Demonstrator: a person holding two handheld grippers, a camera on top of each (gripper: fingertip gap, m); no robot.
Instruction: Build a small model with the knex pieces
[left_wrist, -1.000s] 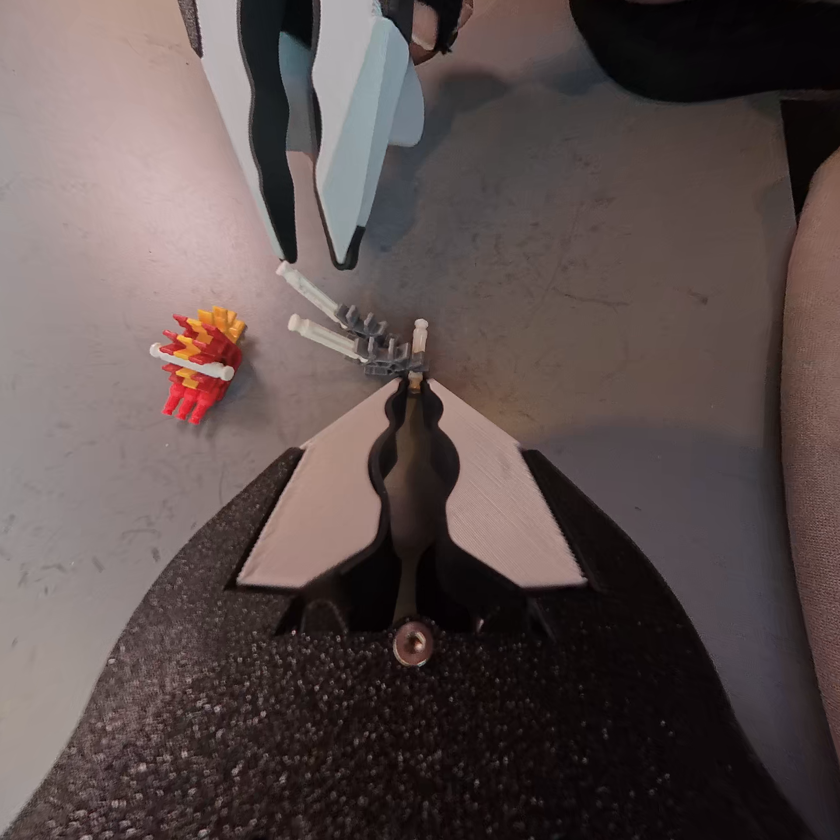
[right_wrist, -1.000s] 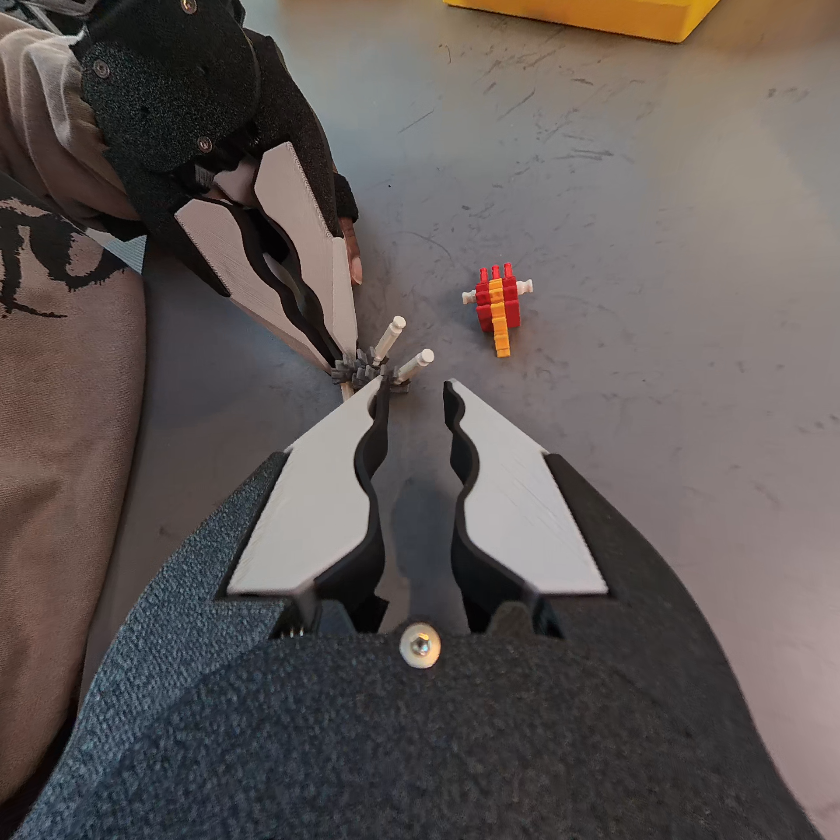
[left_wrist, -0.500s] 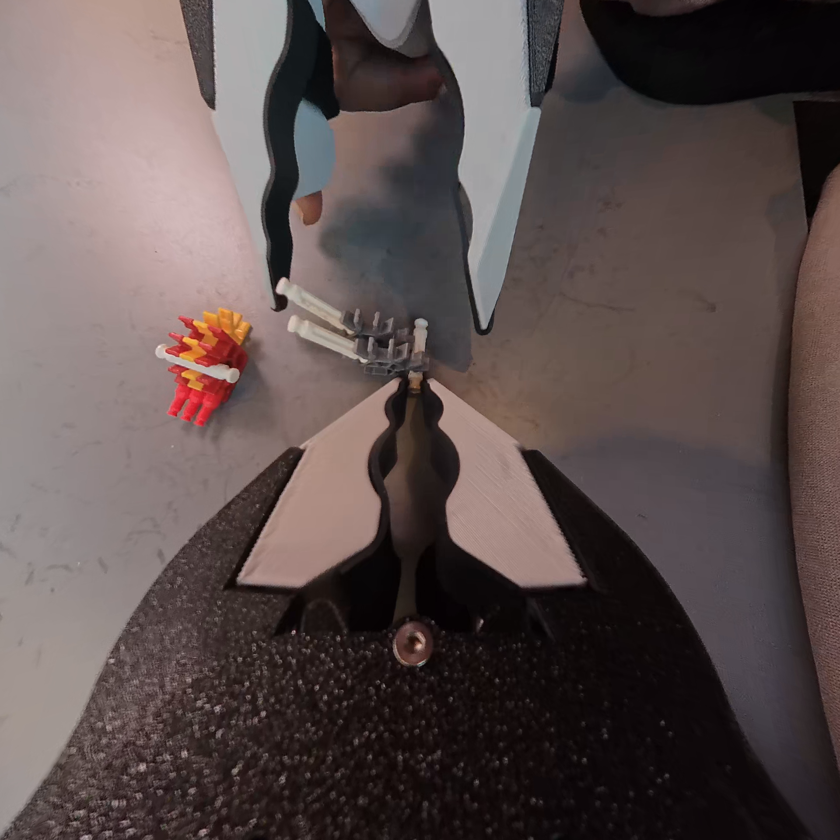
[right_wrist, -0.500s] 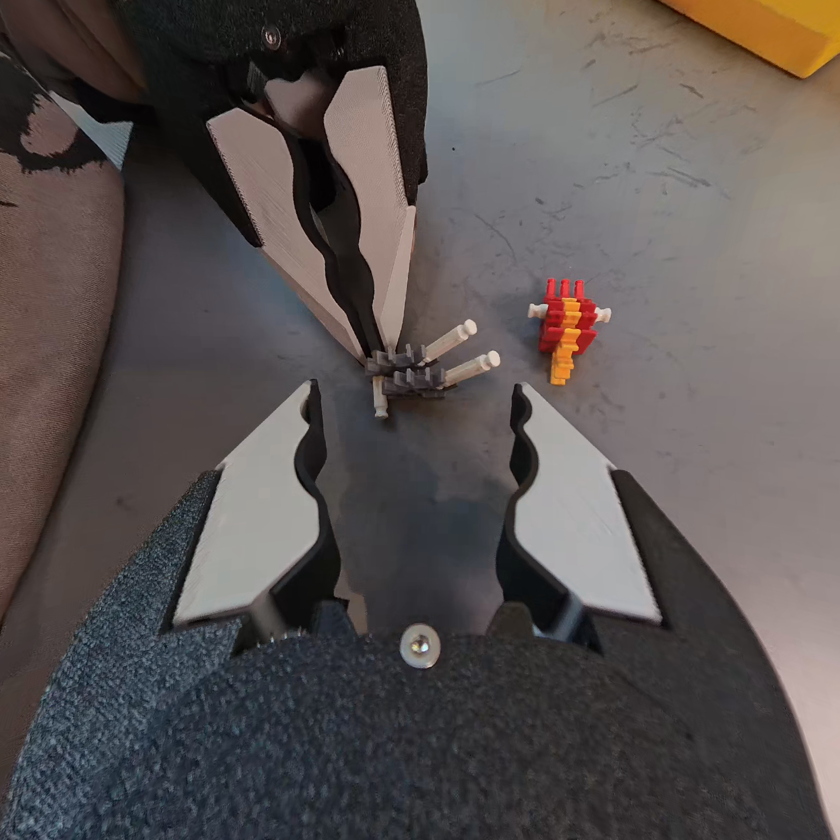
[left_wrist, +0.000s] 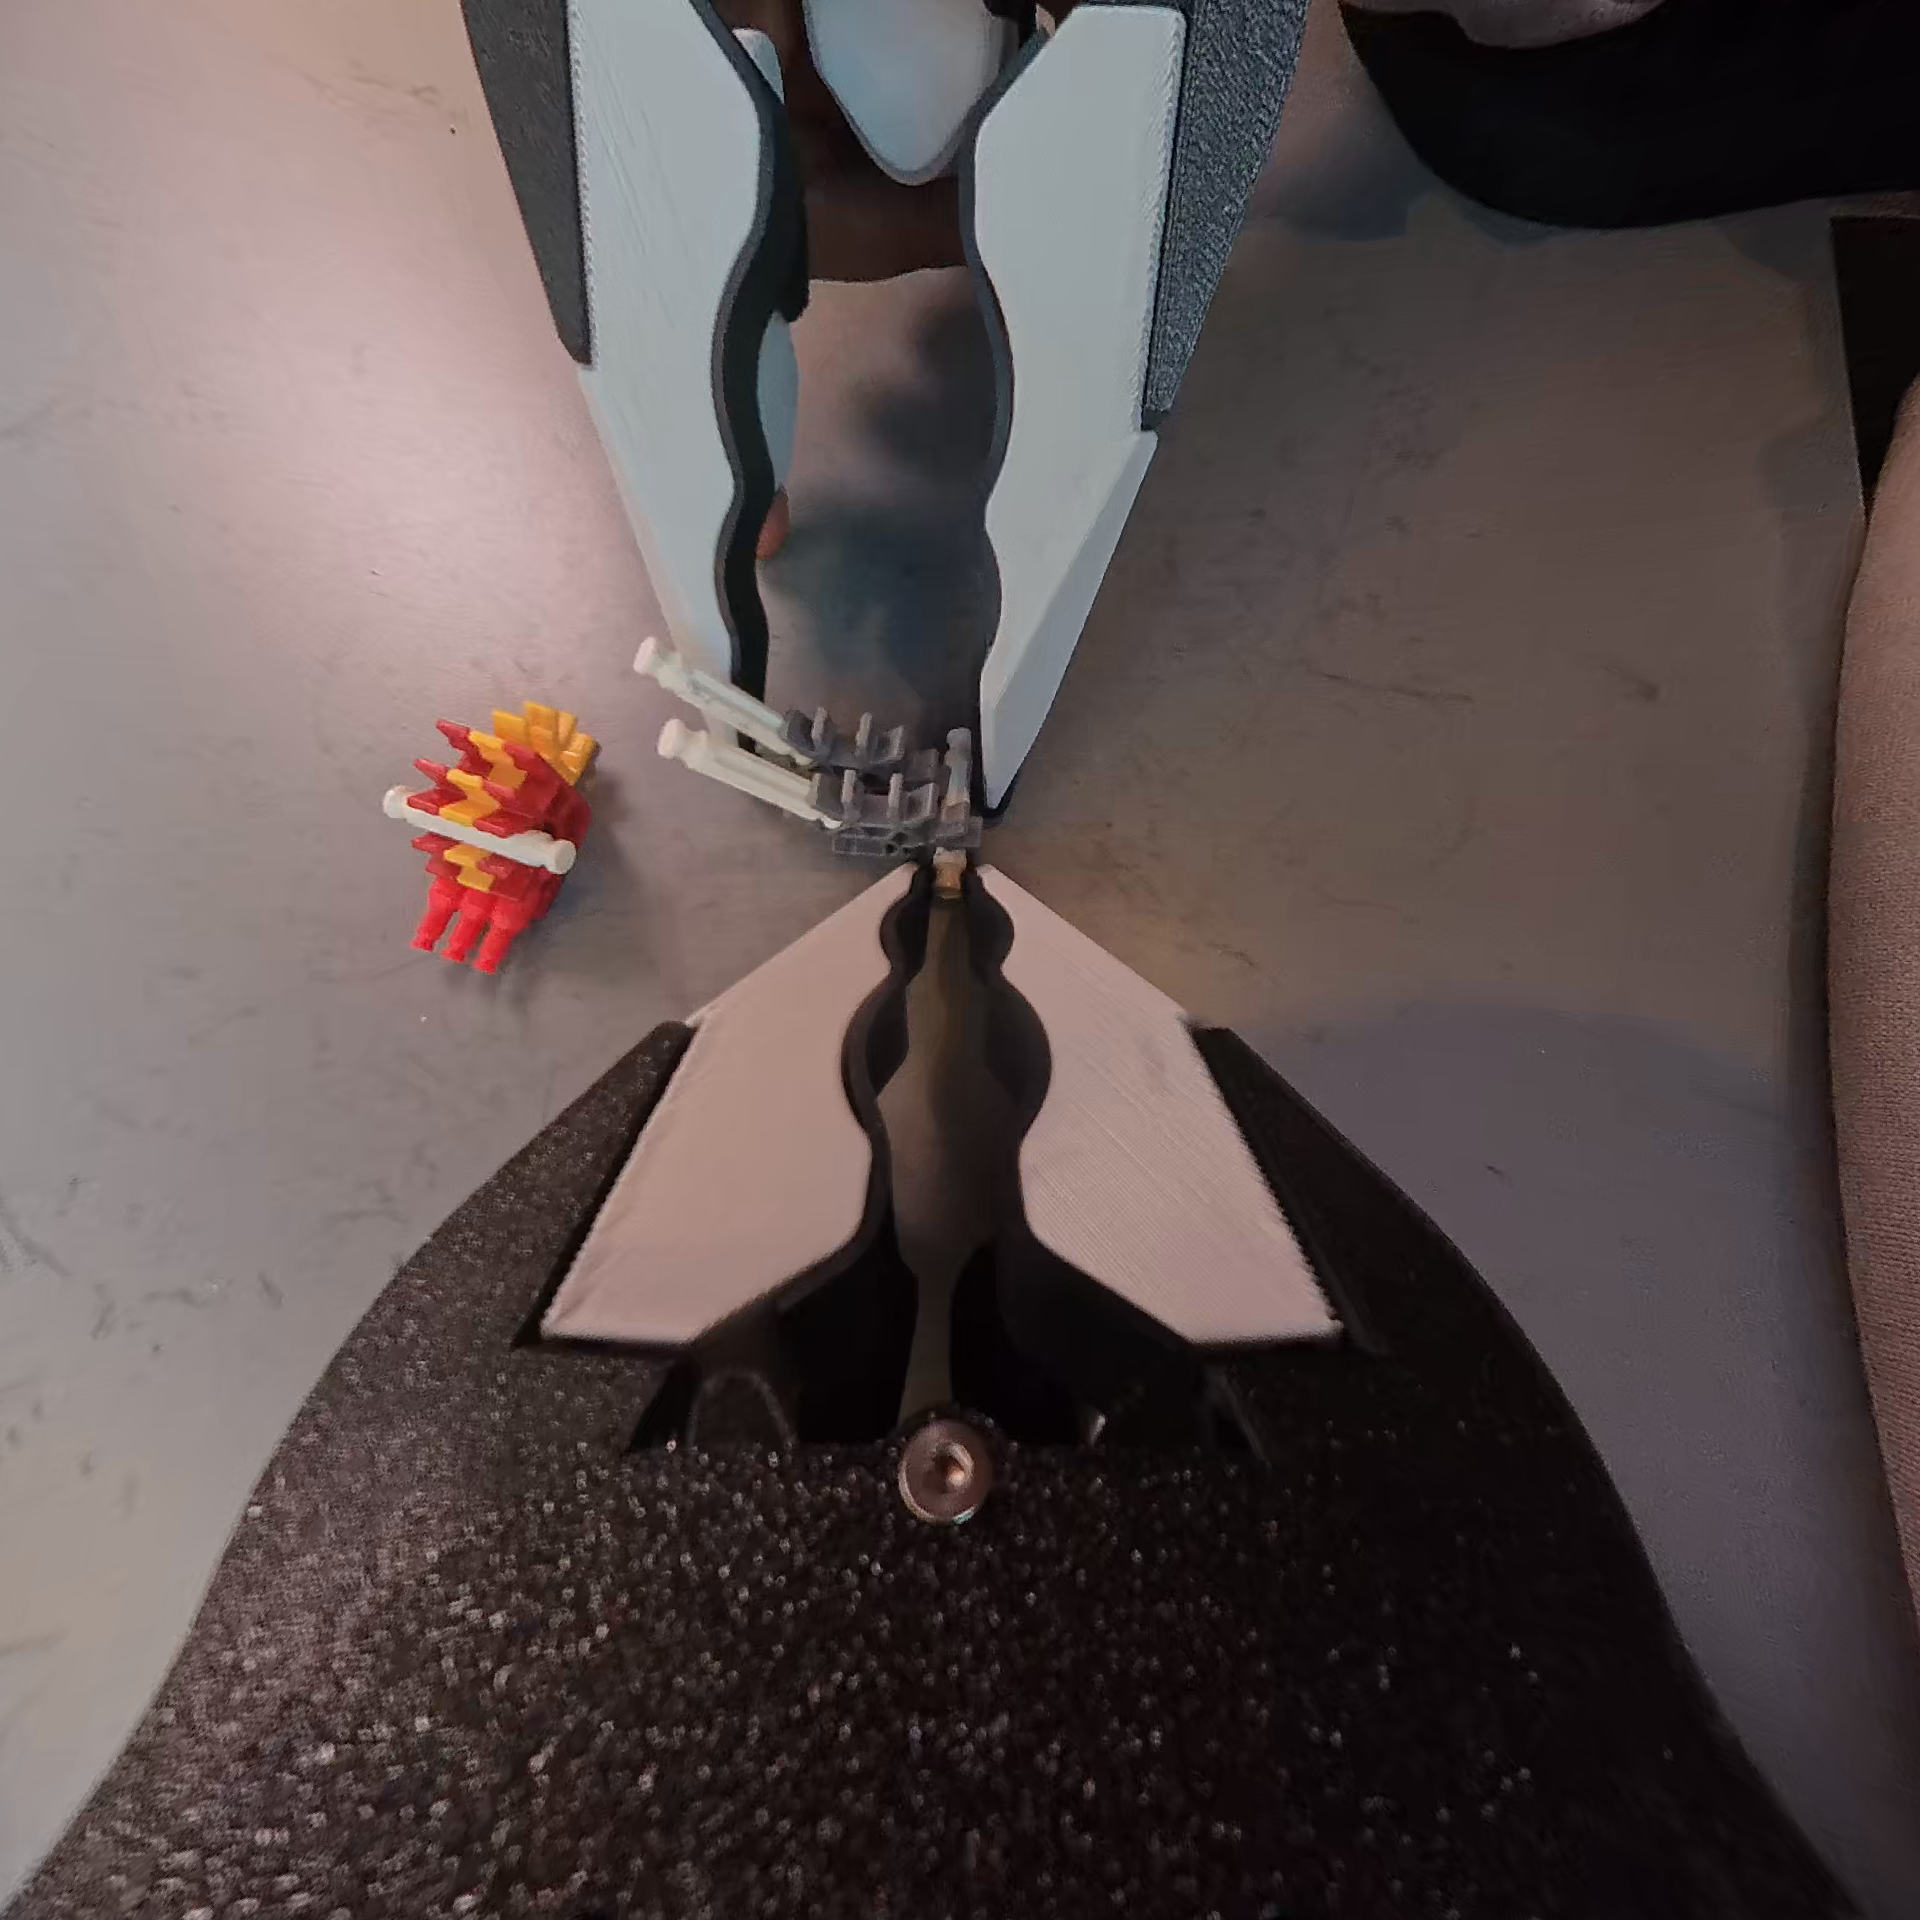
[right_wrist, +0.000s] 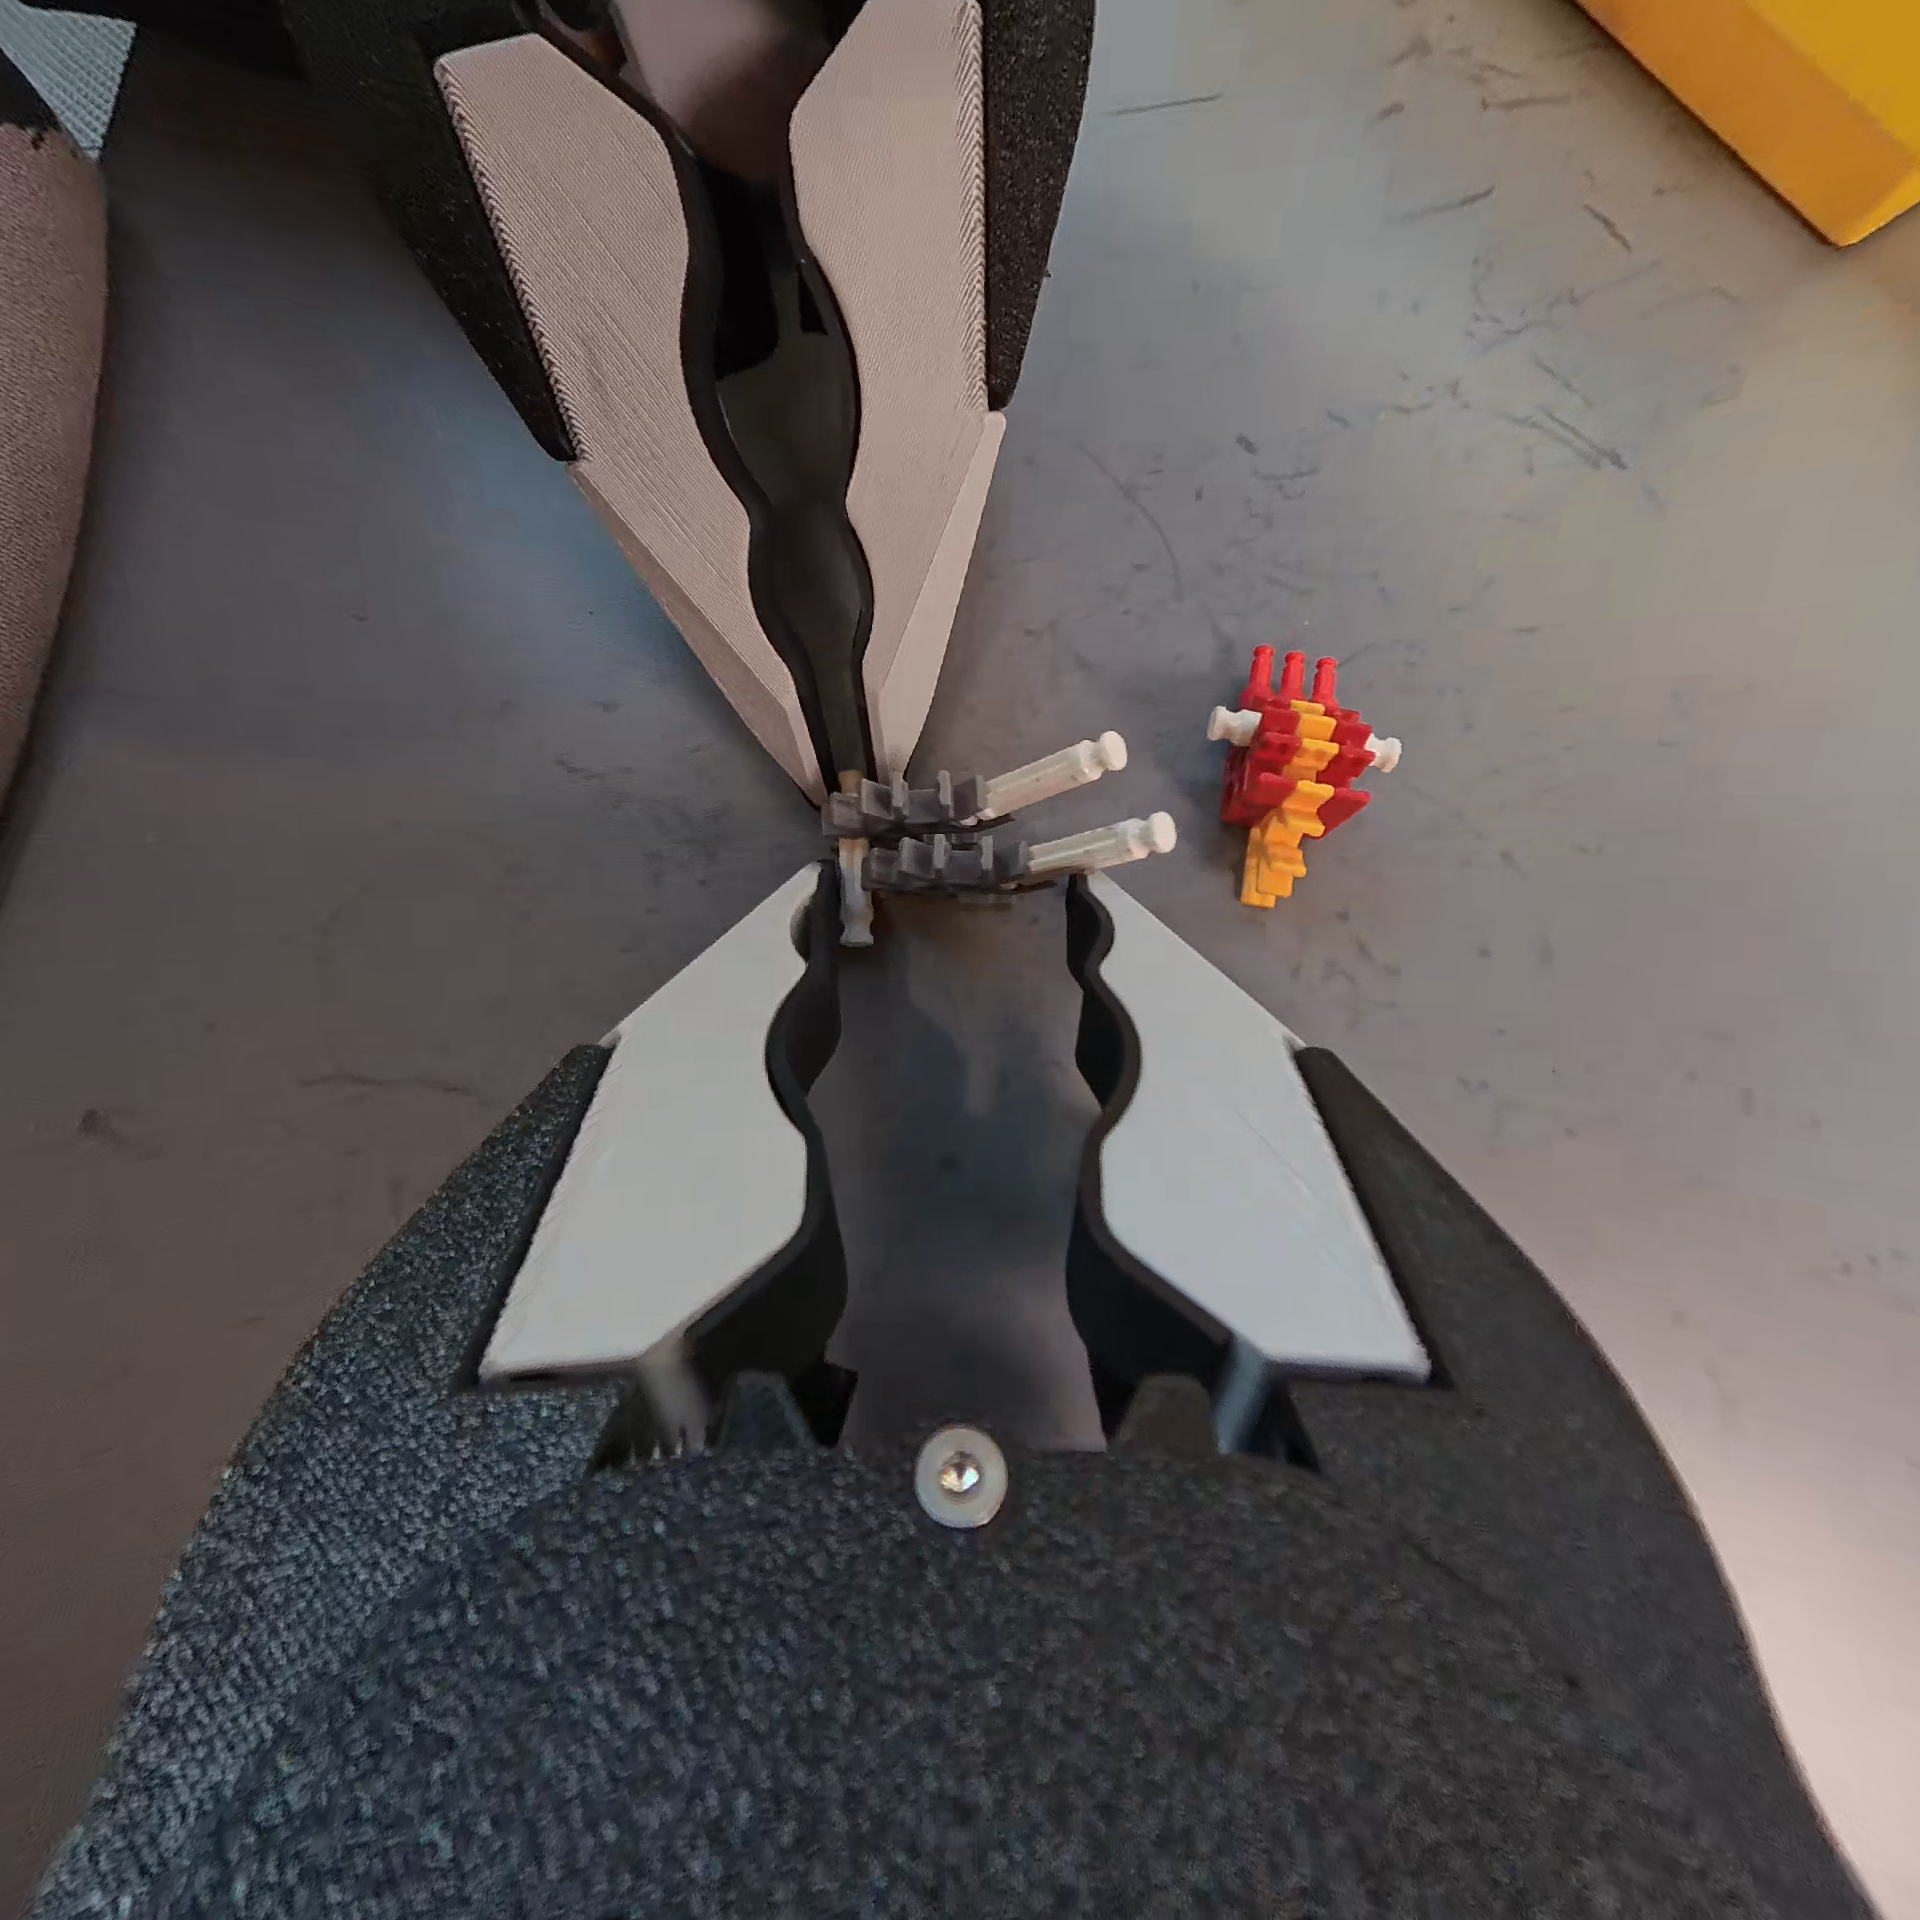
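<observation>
- The grey toy piece (left_wrist: 878, 795) (right_wrist: 920, 831) lies low on the grey worktop (left_wrist: 1455, 727) (right_wrist: 1455, 520), between the two grippers; it is made of small grey toothed parts with white pins (left_wrist: 717, 727) (right_wrist: 1081, 800) through them.
- Two long white pins stick out from it sideways, toward the red and yellow toy piece (left_wrist: 494, 826) (right_wrist: 1294, 779).
- The left gripper (left_wrist: 943, 878) (right_wrist: 847, 774) has its fingers closed together at the tips, and they pinch the end of a short white pin at one end of the grey toy piece.
- The right gripper (right_wrist: 951, 894) (left_wrist: 878, 748) has its fingers partly open, with a clear gap between them; they stand on both sides of the grey toy piece.
- One right finger is at the end with the short pin and the other is at the long pins. I cannot tell if they press on it.
- The red and yellow toy piece lies alone on the worktop, just beside the tips of the long pins, and it has one white pin across it.
- A yellow box (right_wrist: 1787, 104) is at the far corner in the right wrist view.
- A brown sleeve (left_wrist: 1881, 935) shows at the edge in the left wrist view.
</observation>
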